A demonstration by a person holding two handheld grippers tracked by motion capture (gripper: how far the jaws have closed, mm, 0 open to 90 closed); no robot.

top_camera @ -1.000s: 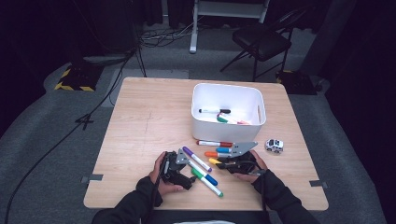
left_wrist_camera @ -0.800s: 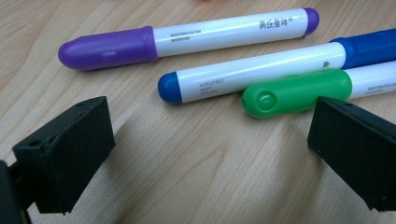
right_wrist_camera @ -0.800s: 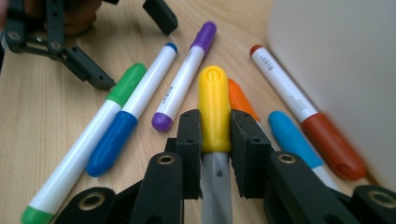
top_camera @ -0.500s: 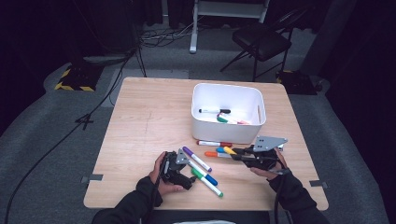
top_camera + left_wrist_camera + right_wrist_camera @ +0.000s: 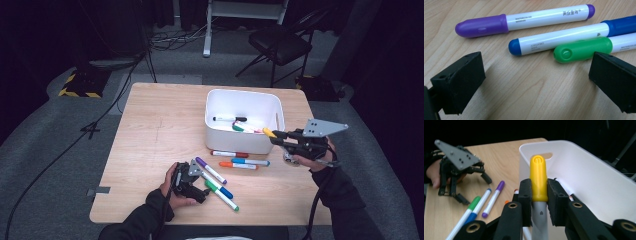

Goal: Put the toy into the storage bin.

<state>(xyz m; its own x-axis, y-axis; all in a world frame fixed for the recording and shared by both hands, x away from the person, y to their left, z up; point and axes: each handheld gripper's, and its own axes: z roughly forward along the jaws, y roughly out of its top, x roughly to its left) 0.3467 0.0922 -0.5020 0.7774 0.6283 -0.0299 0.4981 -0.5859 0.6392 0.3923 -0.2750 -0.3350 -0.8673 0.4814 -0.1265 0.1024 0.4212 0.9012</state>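
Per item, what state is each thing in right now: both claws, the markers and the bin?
Right claw: shut on the yellow marker, raised beside the bin.
Left claw: open, low over the table, holding nothing.
Purple marker: capped, lying flat.
Green marker: capped, lying flat.
White bin: upright, several markers inside.

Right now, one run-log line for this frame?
right gripper: shut on yellow marker, beside white bin | left gripper: open, on table near purple marker

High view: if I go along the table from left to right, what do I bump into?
Left hand-held gripper → purple marker → white bin → yellow marker → right hand-held gripper, shut on the yellow marker.
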